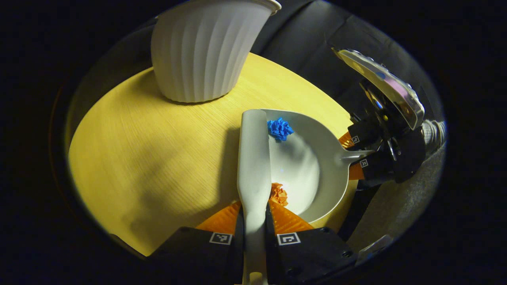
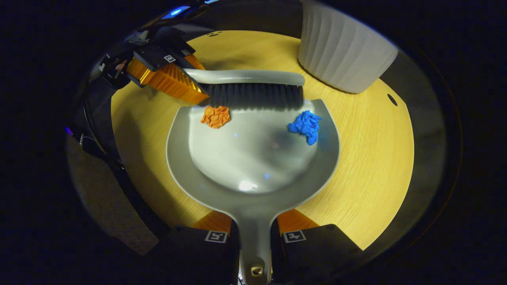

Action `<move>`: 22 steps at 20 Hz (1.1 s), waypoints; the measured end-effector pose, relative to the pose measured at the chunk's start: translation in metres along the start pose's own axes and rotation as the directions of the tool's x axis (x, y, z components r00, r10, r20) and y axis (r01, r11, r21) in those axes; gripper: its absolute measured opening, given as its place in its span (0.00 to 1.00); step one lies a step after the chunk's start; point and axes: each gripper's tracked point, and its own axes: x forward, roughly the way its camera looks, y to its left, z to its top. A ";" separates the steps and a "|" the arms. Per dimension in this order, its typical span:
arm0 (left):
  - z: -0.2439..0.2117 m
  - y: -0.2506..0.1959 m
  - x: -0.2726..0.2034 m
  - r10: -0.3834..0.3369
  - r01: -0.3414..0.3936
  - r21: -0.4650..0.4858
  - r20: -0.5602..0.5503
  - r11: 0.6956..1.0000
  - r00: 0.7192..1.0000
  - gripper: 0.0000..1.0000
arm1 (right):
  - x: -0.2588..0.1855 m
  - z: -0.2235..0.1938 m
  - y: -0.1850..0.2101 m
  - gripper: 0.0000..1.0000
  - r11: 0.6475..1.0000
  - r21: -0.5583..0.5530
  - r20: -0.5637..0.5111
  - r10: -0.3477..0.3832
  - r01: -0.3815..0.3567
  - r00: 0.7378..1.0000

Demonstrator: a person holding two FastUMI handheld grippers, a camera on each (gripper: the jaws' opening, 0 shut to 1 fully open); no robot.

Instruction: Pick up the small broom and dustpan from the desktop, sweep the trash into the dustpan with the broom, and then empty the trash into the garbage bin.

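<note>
Trash sits inside the dustpan (image 2: pixel 253 158): a crumpled orange paper scrap (image 2: pixel 216 116) near the pan's front lip on one side, and a crumpled blue paper scrap (image 2: pixel 305 126) on the other side, the two well apart. The dustpan is pale grey, with a rounded bowl, a raised rim and a flat handle; it lies on the yellow wood-grain counter (image 2: pixel 368 158). In the right gripper view the right gripper (image 2: pixel 255 235) is clenched on that handle, one finger pressing each side.

The small broom (image 2: pixel 253 89) lies across the mouth of the dustpan, its dark bristles pointing down onto the front lip just beside the orange scrap. Its back and handle are pale grey like the pan. In the left gripper view the left gripper (image 1: pixel 253 231) grasps the broom's handle between both fingers, and the broom's long back runs forward over the pan's edge.

A white ribbed garbage bin (image 1: pixel 202 51) stands upright on the counter beyond the dustpan, apart from it; its inside cannot be seen from either view. The left gripper view also shows the right gripper at the far side, gripping the dustpan's handle at the counter's edge.
</note>
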 end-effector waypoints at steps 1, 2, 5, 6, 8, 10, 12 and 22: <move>-0.001 0.001 -0.003 0.014 -0.014 -0.017 0.016 1.000 1.000 0.25 | 0.001 0.001 0.000 0.36 1.000 0.011 0.027 -0.012 0.012 1.000; -0.003 0.003 -0.006 0.031 -0.030 -0.035 0.032 0.999 0.999 0.25 | 0.003 0.001 0.000 0.36 1.000 0.024 0.046 -0.017 0.016 0.999; -0.008 0.012 -0.015 0.099 -0.090 -0.104 0.085 0.991 0.991 0.27 | 0.003 0.002 -0.002 0.39 0.998 0.060 0.077 -0.031 0.027 0.997; -0.011 0.018 -0.017 0.127 -0.113 -0.131 0.103 0.985 0.986 0.27 | 0.001 0.001 -0.002 0.36 0.997 0.070 0.083 -0.037 0.032 0.996; -0.021 0.032 -0.021 0.184 -0.158 -0.190 0.124 0.969 0.975 0.27 | -0.006 0.000 0.001 0.36 0.994 0.100 0.084 -0.041 0.033 0.996; -0.033 0.049 -0.025 0.234 -0.197 -0.243 0.137 0.950 0.962 0.27 | -0.017 -0.001 0.002 0.39 0.990 0.134 0.077 -0.054 0.043 0.996; -0.051 0.070 -0.029 0.280 -0.237 -0.267 0.135 0.934 0.951 0.26 | -0.032 0.002 0.005 0.39 0.985 0.167 0.085 -0.067 0.052 0.994; -0.107 0.061 -0.040 0.320 -0.259 -0.350 0.128 0.900 0.939 0.25 | -0.077 0.010 0.021 0.36 0.955 0.275 0.122 -0.147 0.109 0.982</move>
